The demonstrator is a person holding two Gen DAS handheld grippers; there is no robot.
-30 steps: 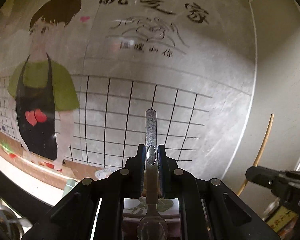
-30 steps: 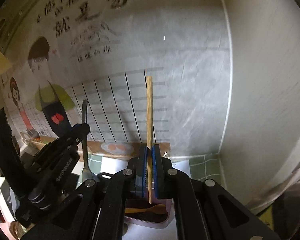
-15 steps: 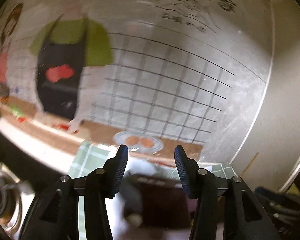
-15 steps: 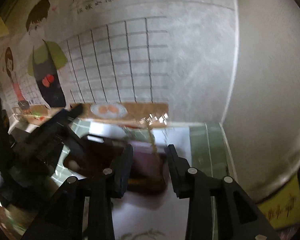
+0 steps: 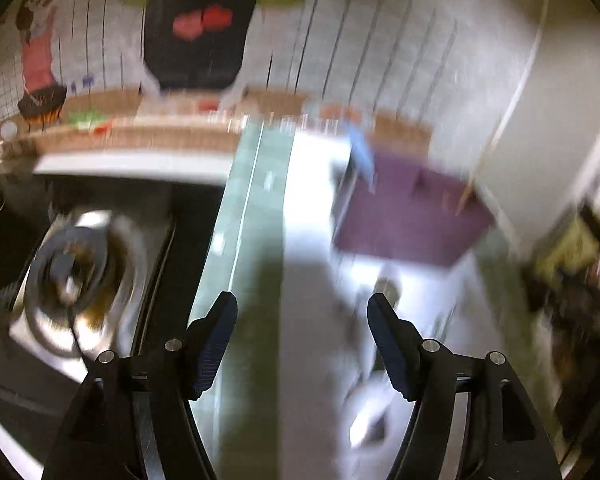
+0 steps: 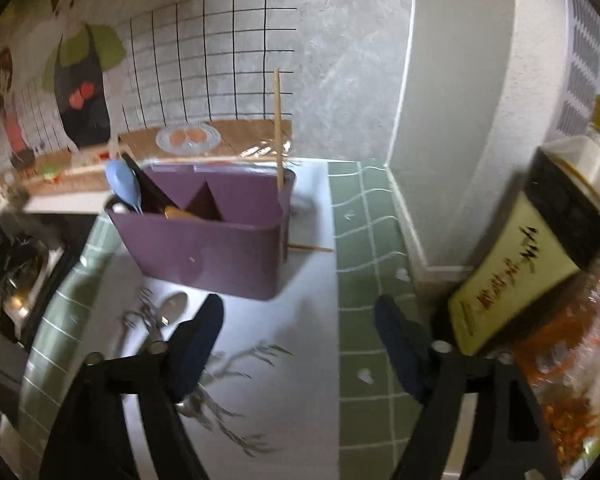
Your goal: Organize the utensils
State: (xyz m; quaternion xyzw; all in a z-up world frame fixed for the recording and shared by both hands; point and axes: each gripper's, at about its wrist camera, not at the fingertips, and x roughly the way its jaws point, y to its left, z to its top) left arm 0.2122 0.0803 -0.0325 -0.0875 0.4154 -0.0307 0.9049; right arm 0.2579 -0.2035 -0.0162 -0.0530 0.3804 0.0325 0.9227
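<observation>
Our fingers (image 6: 296, 320) spread empty; chopstick (image 6: 277, 128) upright in caddy (image 6: 204, 248), spoon (image 6: 168, 312) waits on tabletop (image 6: 300, 400).

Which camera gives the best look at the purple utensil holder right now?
The right wrist view: the purple utensil holder is sharp there, showing its divider and the upright chopstick. In the left wrist view it is only a motion-blurred purple block.

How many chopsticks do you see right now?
2. One chopstick stands upright in the right end of the purple utensil holder; the other chopstick lies flat on the counter behind its right side. More may be hidden inside.
</observation>
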